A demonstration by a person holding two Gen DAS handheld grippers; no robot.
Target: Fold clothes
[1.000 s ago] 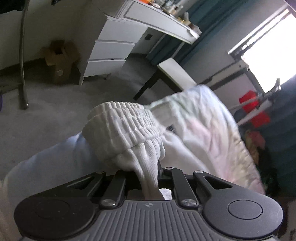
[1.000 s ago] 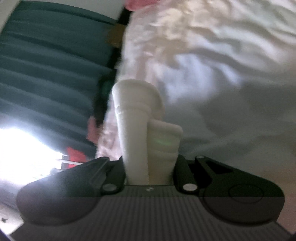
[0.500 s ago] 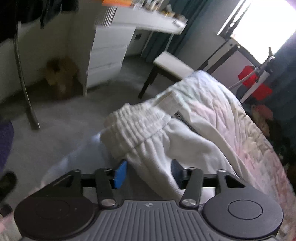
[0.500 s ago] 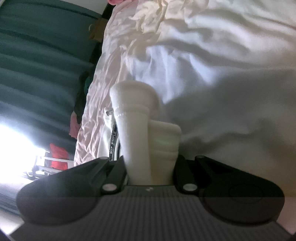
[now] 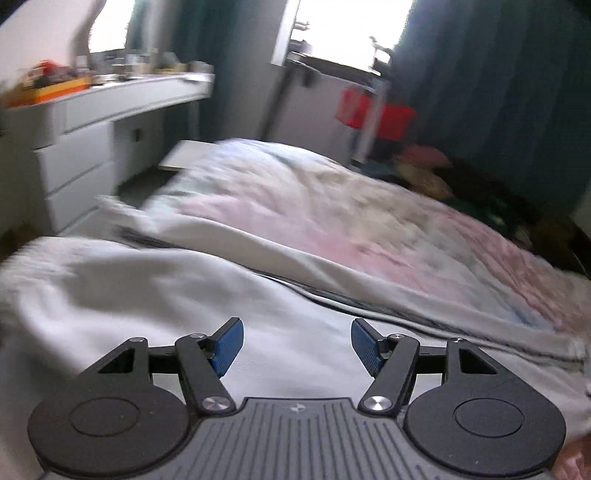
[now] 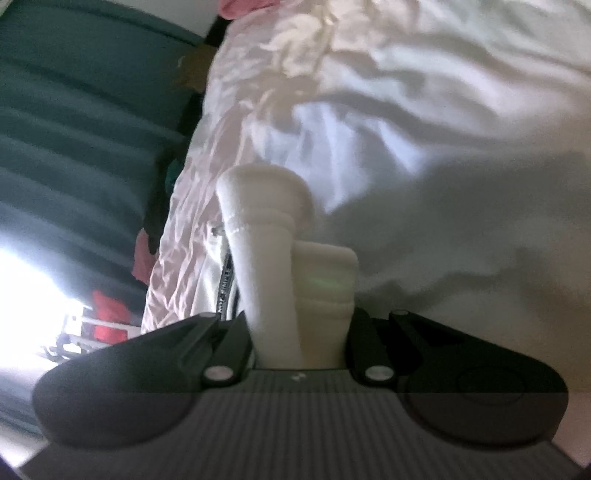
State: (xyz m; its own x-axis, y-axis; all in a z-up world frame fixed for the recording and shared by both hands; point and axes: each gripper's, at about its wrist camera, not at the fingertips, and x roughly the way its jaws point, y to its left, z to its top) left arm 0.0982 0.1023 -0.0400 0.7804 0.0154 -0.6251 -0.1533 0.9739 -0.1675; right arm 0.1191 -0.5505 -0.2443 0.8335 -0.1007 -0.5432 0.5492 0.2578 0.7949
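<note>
white garment [image 5: 155, 291] lies under spread left claw [image 5: 297, 341]; right claw [image 6: 299, 332] clamps its cuff [image 6: 280, 258].

We see a rumpled pale pink quilt [image 5: 369, 221] spread over the bed, running from near right to far left. At far left stands a white desk with drawers [image 5: 85, 122], its top cluttered. Dark teal curtains [image 5: 498, 92] hang at far right, beside a red bin [image 5: 380, 112] under the bright window [image 5: 343, 26].
</note>
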